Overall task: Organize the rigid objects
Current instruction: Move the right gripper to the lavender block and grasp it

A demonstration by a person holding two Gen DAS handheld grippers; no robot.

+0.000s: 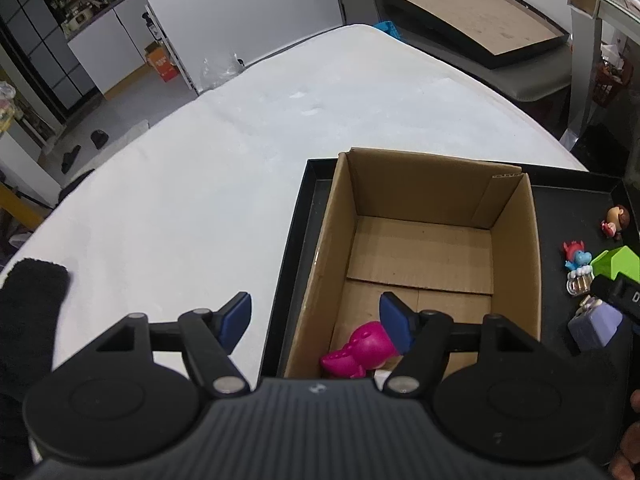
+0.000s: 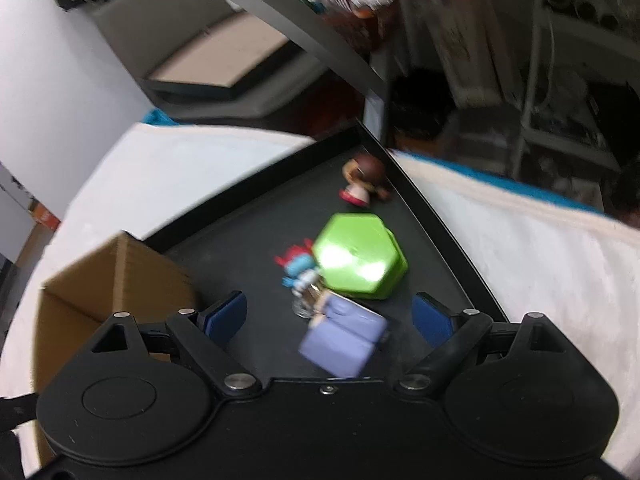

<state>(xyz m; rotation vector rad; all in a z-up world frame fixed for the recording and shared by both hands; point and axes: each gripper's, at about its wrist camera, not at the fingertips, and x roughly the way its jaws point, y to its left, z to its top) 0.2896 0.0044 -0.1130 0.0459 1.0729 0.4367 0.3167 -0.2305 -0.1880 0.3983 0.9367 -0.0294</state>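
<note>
Right gripper open, nearest lavender plastic block toy: directly ahead between jaws, untouched. Left gripper open, empty.

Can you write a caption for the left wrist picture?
Open left gripper above a pink toy lying in the cardboard box.

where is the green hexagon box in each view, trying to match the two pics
Left wrist view: green hexagon box at the far right edge, partly cut off, on the black tray.
Right wrist view: green hexagon box near the centre, beyond the purple toy.
Shared landmark: the cardboard box, left of it in both.
</note>
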